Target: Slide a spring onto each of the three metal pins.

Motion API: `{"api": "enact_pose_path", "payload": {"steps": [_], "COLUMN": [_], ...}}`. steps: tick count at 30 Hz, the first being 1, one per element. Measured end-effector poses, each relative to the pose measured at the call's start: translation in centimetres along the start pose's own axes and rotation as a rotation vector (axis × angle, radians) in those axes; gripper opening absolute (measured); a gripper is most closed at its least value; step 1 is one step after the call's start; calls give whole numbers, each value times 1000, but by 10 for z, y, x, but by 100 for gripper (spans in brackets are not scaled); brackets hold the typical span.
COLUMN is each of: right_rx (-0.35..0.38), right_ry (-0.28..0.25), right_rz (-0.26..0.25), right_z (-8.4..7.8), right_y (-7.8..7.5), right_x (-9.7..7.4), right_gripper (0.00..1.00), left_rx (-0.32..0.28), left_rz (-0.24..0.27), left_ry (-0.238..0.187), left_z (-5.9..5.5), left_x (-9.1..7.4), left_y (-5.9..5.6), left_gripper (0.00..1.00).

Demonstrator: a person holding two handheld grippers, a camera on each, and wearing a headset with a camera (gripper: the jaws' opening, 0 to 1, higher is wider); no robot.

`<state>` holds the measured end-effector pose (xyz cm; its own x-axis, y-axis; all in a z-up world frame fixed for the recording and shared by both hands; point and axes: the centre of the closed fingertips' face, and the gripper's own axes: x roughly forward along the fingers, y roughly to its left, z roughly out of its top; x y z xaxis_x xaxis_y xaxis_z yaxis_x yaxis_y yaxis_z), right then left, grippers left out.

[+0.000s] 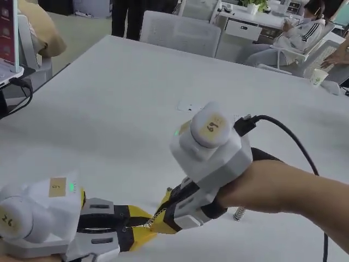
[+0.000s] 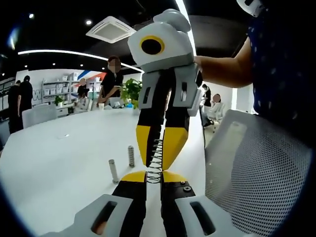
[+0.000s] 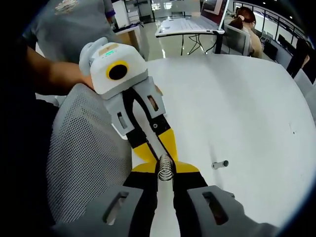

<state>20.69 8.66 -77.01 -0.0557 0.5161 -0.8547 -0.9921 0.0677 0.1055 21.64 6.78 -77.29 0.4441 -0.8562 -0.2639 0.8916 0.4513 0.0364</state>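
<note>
Your left gripper (image 2: 154,178) and right gripper (image 2: 156,165) meet tip to tip, both nearly closed on one spring (image 2: 157,148) lying lengthwise between them. The bare pin (image 2: 113,171) stands upright at ten o'clock of the left tips, nearer that gripper.
</note>
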Motion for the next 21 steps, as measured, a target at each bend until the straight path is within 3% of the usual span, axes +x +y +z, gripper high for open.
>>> {"api": "enact_pose_path", "payload": {"steps": [11, 21], "right_rx": [-42, -40], "right_ry": [49, 53], "right_rz": [-19, -19], "right_z": [0, 2], "right_y": [0, -1], "right_x": [3, 4], "right_gripper": [8, 8], "left_rx": [3, -1], "left_rz": [3, -3], "left_ry": [13, 13], "left_z": [-2, -4], "left_x": [1, 3], "left_y": [0, 1], "left_gripper": [2, 3]}}
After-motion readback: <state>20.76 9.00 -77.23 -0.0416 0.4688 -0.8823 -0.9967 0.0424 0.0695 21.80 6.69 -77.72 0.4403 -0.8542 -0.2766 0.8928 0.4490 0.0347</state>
